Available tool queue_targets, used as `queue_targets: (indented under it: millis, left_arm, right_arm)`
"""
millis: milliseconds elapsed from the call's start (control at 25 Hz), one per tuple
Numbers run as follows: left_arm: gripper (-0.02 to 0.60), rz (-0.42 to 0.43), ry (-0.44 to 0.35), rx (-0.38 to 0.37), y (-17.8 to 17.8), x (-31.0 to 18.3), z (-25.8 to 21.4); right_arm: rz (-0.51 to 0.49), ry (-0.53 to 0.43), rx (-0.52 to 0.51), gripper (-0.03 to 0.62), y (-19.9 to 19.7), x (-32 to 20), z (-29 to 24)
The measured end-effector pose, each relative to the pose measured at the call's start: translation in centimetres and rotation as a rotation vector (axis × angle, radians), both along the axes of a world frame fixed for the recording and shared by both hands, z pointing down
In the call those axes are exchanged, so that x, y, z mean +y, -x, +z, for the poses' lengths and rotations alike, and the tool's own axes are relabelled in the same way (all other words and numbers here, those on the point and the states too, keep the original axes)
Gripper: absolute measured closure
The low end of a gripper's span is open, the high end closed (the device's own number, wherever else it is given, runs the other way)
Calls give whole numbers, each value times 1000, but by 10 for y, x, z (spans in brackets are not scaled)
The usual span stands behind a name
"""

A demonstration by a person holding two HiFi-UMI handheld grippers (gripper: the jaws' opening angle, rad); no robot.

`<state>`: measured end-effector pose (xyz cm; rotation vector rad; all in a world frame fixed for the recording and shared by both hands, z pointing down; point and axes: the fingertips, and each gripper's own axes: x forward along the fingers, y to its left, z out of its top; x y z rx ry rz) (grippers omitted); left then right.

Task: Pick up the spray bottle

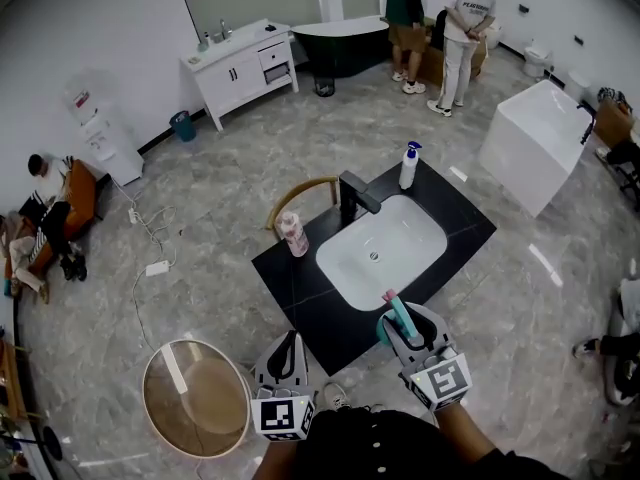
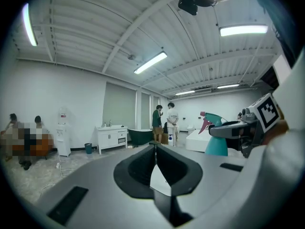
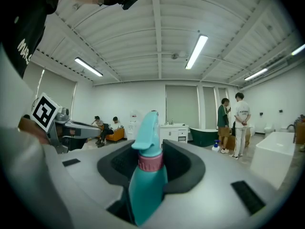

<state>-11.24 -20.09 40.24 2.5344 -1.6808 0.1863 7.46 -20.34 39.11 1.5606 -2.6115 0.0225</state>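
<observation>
The teal spray bottle (image 3: 147, 178) with a pink collar and teal trigger head stands upright between the jaws of my right gripper (image 3: 159, 144), which is shut on its neck and body. In the head view the spray bottle (image 1: 401, 317) is held above the near edge of the black counter (image 1: 300, 283), with my right gripper (image 1: 403, 323) around it. My left gripper (image 1: 289, 352) is off the counter's near left corner; its jaws meet with nothing between them. In the left gripper view, my left gripper (image 2: 154, 147) points level into the room, and the spray bottle (image 2: 217, 140) shows to the right.
A white basin (image 1: 345, 258) with a black faucet (image 1: 353, 196) sits in the counter. A white pump bottle (image 1: 408, 165) stands at the far corner, a pink bottle (image 1: 293, 235) at the left. A round wooden table (image 1: 195, 398) is at lower left. People stand at the back of the room.
</observation>
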Motion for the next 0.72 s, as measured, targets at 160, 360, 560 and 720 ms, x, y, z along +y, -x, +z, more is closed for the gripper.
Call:
queue_targets:
  millis: [160, 360, 560, 720]
  left_arm:
    - [561, 3, 1, 2, 1, 2, 1]
    - [561, -1, 0, 4, 2, 3, 2]
    - [561, 4, 4, 5, 4, 5, 2]
    - [561, 7, 3, 5, 3, 4, 2]
  right_arm:
    - [-6, 5, -3, 456, 4, 1, 3]
    - [-19, -4, -7, 456, 9, 2, -2]
    - [-27, 2, -16, 456, 16, 3, -5]
    - [-27, -2, -12, 456, 16, 2, -4]
